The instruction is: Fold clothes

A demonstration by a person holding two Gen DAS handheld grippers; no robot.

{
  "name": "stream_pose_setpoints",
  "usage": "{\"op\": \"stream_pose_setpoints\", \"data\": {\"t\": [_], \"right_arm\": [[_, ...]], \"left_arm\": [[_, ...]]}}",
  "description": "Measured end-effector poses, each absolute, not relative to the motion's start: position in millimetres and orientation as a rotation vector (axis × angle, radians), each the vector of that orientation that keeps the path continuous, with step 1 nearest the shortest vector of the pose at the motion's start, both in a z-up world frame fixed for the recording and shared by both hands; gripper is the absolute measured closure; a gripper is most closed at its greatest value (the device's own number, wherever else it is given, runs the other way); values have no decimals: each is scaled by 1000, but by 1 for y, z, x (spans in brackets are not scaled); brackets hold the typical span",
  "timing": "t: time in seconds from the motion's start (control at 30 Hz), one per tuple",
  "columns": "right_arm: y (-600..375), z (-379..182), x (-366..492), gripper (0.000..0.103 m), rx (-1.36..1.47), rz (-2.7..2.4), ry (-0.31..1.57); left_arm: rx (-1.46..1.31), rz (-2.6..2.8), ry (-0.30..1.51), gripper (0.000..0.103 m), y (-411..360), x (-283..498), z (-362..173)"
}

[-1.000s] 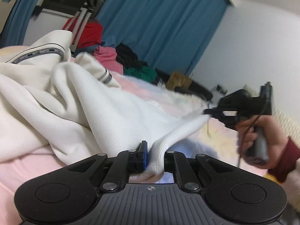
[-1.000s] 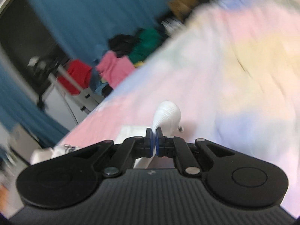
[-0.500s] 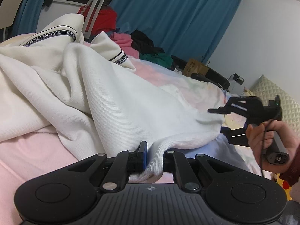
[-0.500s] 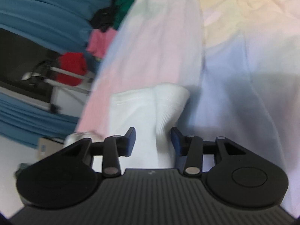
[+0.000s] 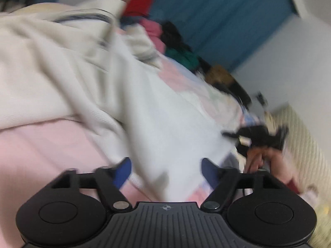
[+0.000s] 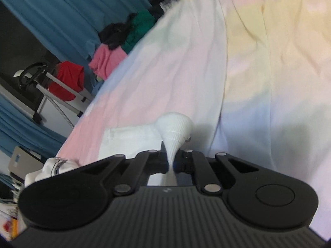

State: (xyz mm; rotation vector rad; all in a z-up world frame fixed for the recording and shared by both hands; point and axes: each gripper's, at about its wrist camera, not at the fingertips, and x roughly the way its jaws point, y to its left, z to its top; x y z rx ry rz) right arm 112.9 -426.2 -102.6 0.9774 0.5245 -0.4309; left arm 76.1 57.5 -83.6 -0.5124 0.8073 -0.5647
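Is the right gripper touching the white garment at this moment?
Touching. In the right wrist view the right gripper has its jaws shut on a ribbed edge of the white garment, which bunches out just above them.

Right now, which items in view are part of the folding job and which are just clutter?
In the job:
white sweater, its ribbed hem pinched in the shut right gripper
left gripper, open over the sweater

Lying about:
pile of red, pink, black and green clothes
pastel bedsheet
blue curtain
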Motion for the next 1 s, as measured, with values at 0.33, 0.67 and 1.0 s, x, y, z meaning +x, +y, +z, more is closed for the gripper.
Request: {"op": "stream_pose_setpoints", "data": {"t": [0.33, 0.67, 1.0], "right_arm": [[-471, -103, 86, 97, 1021, -551, 364], [-528, -124, 45, 97, 1154, -649, 275], [-525, -105, -2, 97, 1033, -647, 251]], "left_arm": [[-1400, 70, 683, 41, 221, 90, -153], [-1415, 361, 644, 92, 277, 75, -124], [-1061, 223, 817, 94, 344, 42, -18]]}}
